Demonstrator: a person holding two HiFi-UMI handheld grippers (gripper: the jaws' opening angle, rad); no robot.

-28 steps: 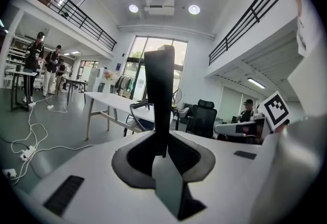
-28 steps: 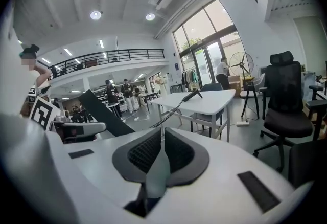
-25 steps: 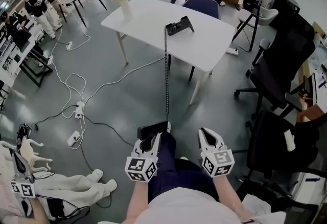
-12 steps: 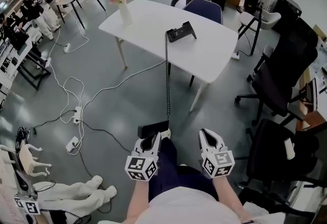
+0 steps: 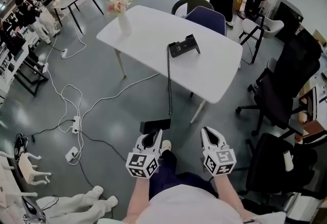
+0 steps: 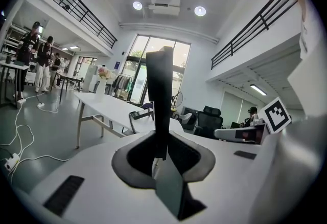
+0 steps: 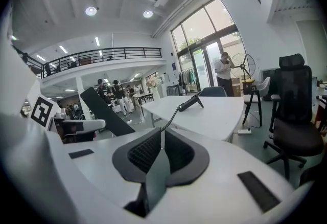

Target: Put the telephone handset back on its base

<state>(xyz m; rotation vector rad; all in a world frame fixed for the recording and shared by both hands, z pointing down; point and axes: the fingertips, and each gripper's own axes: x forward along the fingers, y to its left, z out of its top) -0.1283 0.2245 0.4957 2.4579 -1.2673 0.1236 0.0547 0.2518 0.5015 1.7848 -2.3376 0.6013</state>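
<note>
Office floor (image 5: 115, 131), handset (image 5: 155, 126) between left fingers (image 5: 142, 142)

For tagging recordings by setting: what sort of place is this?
Probably an open-plan office or lab hall: a white table carrying a telephone base, black office chairs beside it, and a railed mezzanine under high ceilings.

the white table (image 5: 153, 28) and phone base (image 5: 184, 45) sit nearer now, the cord (image 5: 169, 85) spanning less floor.
</note>
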